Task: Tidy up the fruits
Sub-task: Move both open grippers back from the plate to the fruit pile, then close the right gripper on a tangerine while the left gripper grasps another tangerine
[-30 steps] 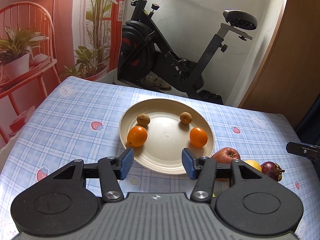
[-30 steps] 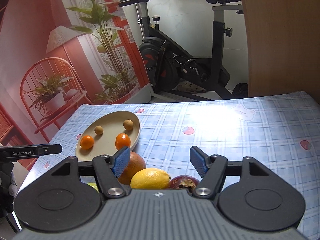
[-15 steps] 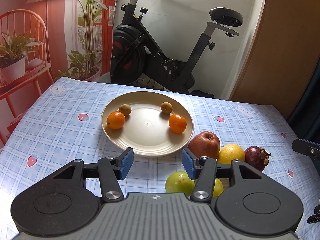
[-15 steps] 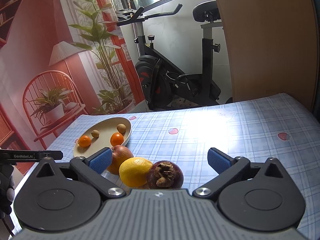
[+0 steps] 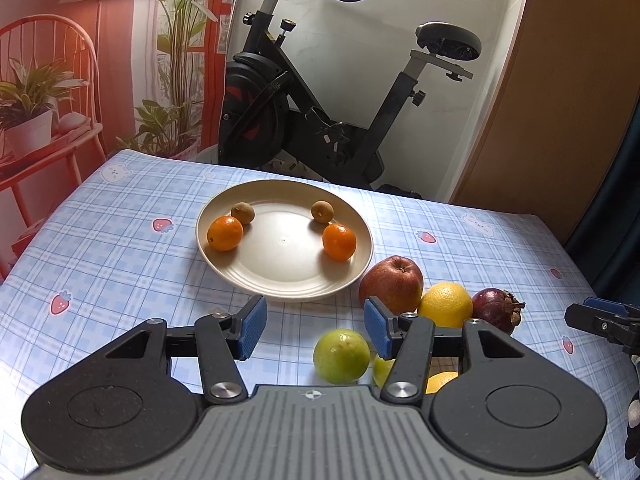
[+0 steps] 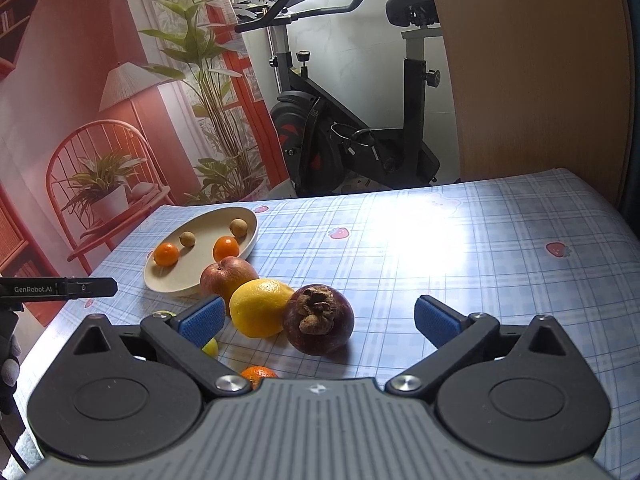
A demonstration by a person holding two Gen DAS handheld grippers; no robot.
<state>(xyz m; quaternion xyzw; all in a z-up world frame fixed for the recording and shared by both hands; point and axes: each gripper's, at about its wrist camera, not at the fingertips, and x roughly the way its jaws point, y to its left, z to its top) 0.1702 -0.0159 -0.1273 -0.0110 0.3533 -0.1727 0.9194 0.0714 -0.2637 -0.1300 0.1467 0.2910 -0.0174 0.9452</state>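
Note:
A cream plate [image 5: 280,276] holds two small oranges [image 5: 225,233] and two brown longans [image 5: 243,213]. Right of it on the cloth lie a red apple [image 5: 391,283], a yellow lemon [image 5: 445,305], a purple mangosteen [image 5: 496,310] and a green fruit [image 5: 341,356]. My left gripper [image 5: 315,327] is open and empty, just behind the green fruit. My right gripper [image 6: 318,318] is wide open and empty, with the mangosteen [image 6: 319,320] between its fingers and the lemon [image 6: 260,307] and apple [image 6: 224,278] beyond the left finger. The plate also shows in the right wrist view [image 6: 160,280].
The table has a blue checked cloth [image 5: 100,248]. A small orange [image 6: 258,374] and a yellow-green fruit [image 6: 211,347] lie partly hidden under the right gripper. An exercise bike [image 5: 320,112] and a wooden panel [image 5: 560,100] stand behind the table. The right gripper's tip shows at the right edge [image 5: 600,318].
Both grippers have drawn back and up, so more of the loose fruit shows. The right gripper has opened wider, with the mangosteen now between its fingers.

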